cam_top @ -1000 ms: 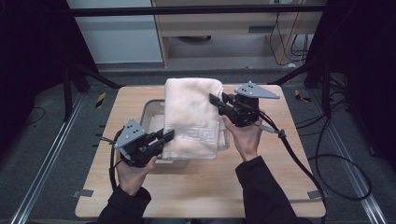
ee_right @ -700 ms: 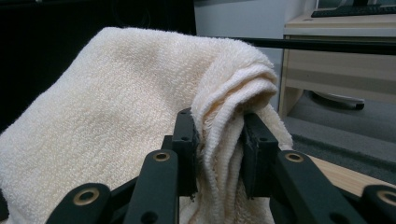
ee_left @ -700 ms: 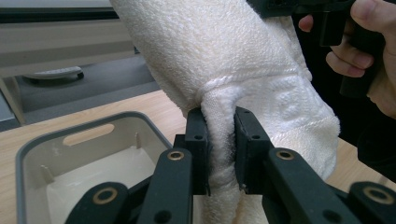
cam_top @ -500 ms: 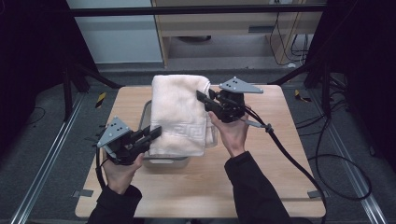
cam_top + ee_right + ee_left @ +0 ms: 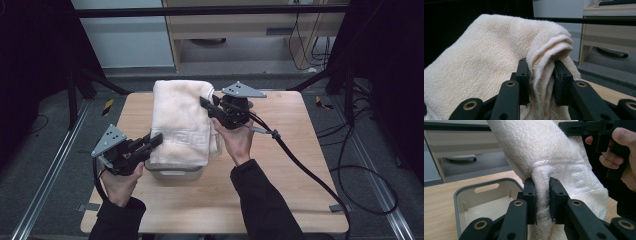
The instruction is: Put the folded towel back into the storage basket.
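Observation:
A folded cream towel (image 5: 180, 120) hangs stretched between my two grippers above a grey plastic bin (image 5: 175, 172) on the wooden table. My left gripper (image 5: 152, 141) is shut on the towel's near left edge; in the left gripper view its jaws pinch a thick fold of towel (image 5: 542, 195) above the bin (image 5: 461, 195). My right gripper (image 5: 207, 106) is shut on the towel's far right corner, and the right gripper view has several layers of towel (image 5: 544, 75) bunched between its jaws. The towel covers most of the bin in the high view.
The wooden table (image 5: 300, 165) has bare surface to the right and in front of the bin. A black cable (image 5: 300, 165) trails from my right gripper across the table's right side. Cabinets (image 5: 240, 30) stand behind the table; metal rails run along the floor.
Both grippers have carried the towel to the left across the table. The towel now hangs over the bin's left part.

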Action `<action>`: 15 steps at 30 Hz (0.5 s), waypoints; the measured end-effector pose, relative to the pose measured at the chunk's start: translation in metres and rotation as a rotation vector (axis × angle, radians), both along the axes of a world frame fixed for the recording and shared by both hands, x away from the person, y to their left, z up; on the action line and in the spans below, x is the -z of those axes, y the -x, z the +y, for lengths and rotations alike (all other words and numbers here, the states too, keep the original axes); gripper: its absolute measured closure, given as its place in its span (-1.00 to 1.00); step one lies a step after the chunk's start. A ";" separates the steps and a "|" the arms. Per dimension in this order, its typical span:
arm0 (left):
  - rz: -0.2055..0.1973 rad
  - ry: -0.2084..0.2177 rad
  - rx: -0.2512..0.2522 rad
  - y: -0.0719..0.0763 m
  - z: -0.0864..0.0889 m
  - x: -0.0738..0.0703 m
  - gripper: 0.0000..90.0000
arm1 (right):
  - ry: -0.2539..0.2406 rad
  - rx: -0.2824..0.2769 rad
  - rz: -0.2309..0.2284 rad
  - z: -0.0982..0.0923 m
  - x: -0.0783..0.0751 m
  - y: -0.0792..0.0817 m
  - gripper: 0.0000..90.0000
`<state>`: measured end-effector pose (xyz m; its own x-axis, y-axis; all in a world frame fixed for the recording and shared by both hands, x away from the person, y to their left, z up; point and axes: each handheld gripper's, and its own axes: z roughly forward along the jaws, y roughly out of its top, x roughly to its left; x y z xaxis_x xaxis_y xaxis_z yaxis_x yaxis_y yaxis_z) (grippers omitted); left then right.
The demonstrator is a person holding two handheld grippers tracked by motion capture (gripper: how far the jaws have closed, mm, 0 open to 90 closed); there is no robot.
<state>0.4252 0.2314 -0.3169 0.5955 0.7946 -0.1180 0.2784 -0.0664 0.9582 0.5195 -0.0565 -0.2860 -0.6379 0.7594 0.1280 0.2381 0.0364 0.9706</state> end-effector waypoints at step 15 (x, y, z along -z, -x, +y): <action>0.028 0.018 -0.043 -0.010 0.016 0.015 0.71 | 0.023 -0.014 0.018 0.021 0.015 -0.016 0.57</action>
